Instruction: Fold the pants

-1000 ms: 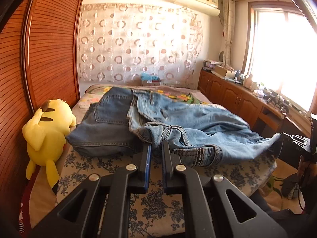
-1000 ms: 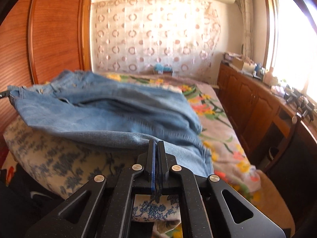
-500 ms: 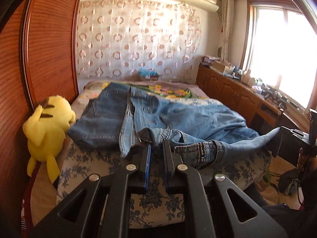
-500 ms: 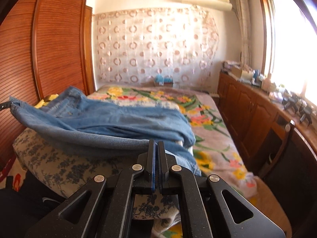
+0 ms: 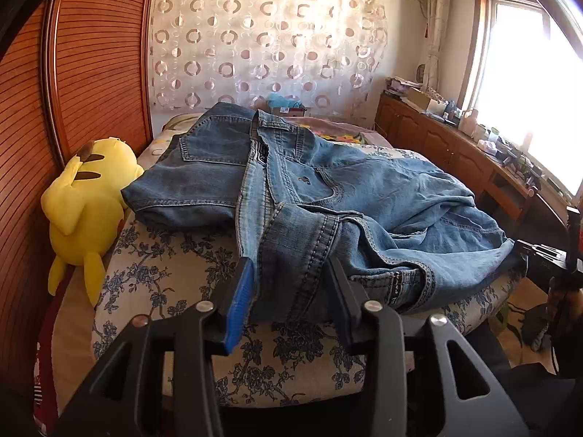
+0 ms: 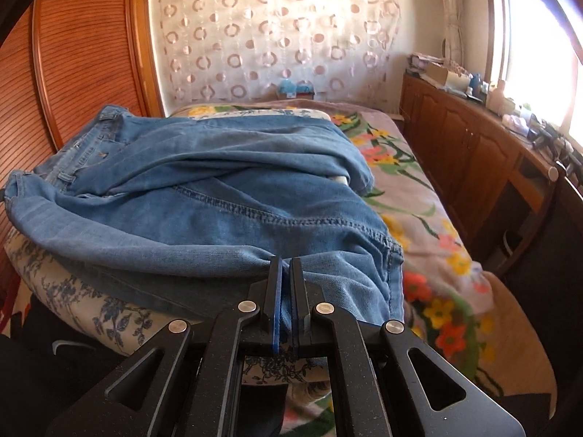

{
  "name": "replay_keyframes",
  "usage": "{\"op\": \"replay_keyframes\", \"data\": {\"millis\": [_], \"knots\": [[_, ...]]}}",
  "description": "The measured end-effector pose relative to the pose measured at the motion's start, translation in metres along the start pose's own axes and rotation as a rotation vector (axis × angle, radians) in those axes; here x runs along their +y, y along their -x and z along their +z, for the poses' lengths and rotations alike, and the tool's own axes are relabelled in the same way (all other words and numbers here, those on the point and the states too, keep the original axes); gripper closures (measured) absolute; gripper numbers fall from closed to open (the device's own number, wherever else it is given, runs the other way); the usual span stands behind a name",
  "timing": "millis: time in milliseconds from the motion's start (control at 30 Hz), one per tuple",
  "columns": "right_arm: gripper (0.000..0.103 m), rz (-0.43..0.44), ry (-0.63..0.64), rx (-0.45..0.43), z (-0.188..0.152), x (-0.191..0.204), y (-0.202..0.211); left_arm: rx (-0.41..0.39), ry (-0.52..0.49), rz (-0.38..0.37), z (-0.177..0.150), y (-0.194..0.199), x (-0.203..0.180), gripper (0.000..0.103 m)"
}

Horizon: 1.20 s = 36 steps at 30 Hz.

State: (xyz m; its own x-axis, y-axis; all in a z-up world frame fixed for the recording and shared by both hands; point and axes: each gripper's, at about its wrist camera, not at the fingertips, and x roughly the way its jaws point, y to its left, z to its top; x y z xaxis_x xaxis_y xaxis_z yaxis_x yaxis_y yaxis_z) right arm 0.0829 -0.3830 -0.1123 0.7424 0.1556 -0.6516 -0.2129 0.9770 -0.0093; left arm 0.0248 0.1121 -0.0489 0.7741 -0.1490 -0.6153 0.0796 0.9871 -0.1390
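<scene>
Light blue jeans (image 5: 364,196) lie crumpled across the near end of the bed, next to a darker folded pair (image 5: 196,167) on the left. My left gripper (image 5: 289,273) is open, its fingers spread on either side of the jeans' waistband (image 5: 309,240), which rests on the bed. My right gripper (image 6: 286,267) is shut on a fold of the jeans (image 6: 218,218) at the bed's near edge. The right gripper also shows at the far right of the left wrist view (image 5: 539,255), holding the fabric.
A yellow plush toy (image 5: 83,207) leans by the wooden wardrobe (image 5: 73,73) at the bed's left. The bed (image 6: 419,218) has floral covers. A wooden cabinet (image 6: 473,153) with clutter runs under the window on the right. A patterned curtain (image 5: 255,43) hangs behind.
My left gripper has opened and let the waistband drop onto the bed. The right gripper stayed shut on the jeans and lowered them toward the bed.
</scene>
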Motion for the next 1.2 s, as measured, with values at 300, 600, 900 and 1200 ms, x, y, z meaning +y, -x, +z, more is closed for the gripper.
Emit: {"op": "replay_keyframes", "data": {"millis": [300, 600, 900, 1200], "knots": [[0.069, 0.009, -0.005, 0.024, -0.004, 0.004, -0.009, 0.053, -0.012, 0.032, 0.001, -0.032, 0.007, 0.059], [0.055, 0.005, 0.001, 0.006, -0.007, 0.009, 0.003, 0.017, -0.003, 0.019, -0.008, -0.016, 0.011, 0.037], [0.047, 0.009, 0.028, -0.001, -0.014, 0.013, 0.018, -0.02, -0.066, 0.007, -0.017, 0.009, 0.003, 0.034], [0.045, -0.008, 0.022, 0.02, -0.022, 0.004, 0.019, 0.026, -0.076, 0.017, -0.034, 0.002, 0.007, 0.034]]}}
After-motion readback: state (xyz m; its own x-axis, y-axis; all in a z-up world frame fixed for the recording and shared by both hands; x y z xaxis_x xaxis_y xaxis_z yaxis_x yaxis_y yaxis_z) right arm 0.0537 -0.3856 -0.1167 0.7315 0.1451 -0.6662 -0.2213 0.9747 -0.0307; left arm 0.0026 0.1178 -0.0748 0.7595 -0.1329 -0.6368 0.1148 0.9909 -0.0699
